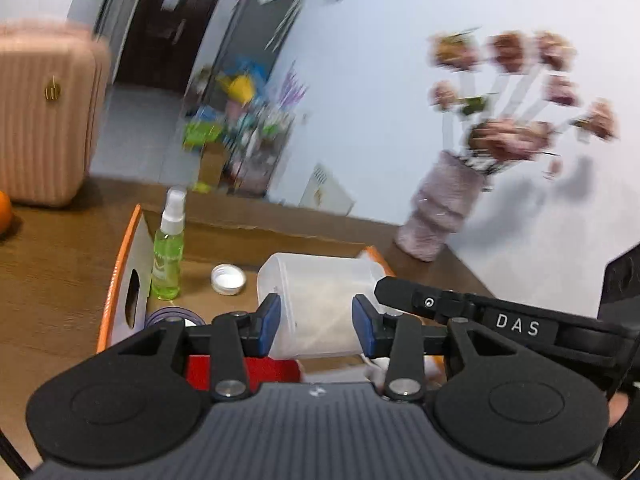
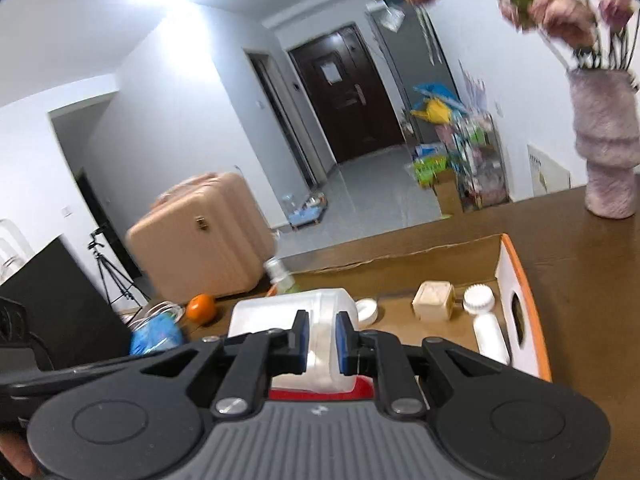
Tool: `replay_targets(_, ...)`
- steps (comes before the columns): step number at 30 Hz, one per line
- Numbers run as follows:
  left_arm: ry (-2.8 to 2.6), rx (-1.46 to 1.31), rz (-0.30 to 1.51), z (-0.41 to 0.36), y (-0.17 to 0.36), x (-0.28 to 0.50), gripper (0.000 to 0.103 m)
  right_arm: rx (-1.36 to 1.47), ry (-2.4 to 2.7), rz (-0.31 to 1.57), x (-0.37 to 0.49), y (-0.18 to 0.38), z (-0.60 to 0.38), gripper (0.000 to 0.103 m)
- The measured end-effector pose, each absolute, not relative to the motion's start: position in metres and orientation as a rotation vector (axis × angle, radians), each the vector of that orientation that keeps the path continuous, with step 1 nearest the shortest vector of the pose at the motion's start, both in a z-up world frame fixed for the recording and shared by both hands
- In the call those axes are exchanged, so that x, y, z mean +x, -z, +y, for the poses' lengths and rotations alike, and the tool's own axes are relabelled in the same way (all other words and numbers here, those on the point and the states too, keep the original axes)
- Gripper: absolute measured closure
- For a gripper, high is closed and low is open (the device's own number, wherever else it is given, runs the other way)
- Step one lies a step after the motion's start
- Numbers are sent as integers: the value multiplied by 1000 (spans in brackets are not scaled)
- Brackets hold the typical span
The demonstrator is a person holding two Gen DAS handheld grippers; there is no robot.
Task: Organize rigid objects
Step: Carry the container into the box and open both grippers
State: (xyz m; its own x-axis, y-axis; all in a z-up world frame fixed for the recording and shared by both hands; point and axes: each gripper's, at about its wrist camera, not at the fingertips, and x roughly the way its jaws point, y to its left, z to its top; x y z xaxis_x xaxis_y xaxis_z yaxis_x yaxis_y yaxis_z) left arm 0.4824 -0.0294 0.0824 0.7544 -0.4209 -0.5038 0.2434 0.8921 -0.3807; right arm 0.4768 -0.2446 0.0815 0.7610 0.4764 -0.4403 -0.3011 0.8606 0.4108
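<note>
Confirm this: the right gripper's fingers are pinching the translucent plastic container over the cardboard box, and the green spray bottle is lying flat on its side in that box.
Not quite. The green spray bottle stands upright against the wall of the cardboard box, as the left wrist view shows. The rest holds: the right gripper pinches the translucent plastic container over the box.

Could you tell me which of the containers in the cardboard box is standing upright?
The green spray bottle stands upright at the box's left end; the clear plastic jar and the white bottle lie on their sides.
</note>
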Motion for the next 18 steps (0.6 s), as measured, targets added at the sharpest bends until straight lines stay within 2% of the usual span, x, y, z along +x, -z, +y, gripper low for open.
replay_targets(6,313,-318,804,-26,-32,562,64,375,-366,755,579,-24,-235,89)
replay_targets(9,288,-275,807,-24,-22,575,62,355,-357,828,598,-3,-224,87)
replay_targets(11,285,-262,809,-22,-21,577,62,315,-366,833,602,2,-213,84)
replay_targets(14,284,-260,807,-19,-23,576,53,295,-364,825,602,1,-208,84)
replay_targets(18,257,-203,770,-12,-37,556,52,280,-345,794,594,-14,-214,77)
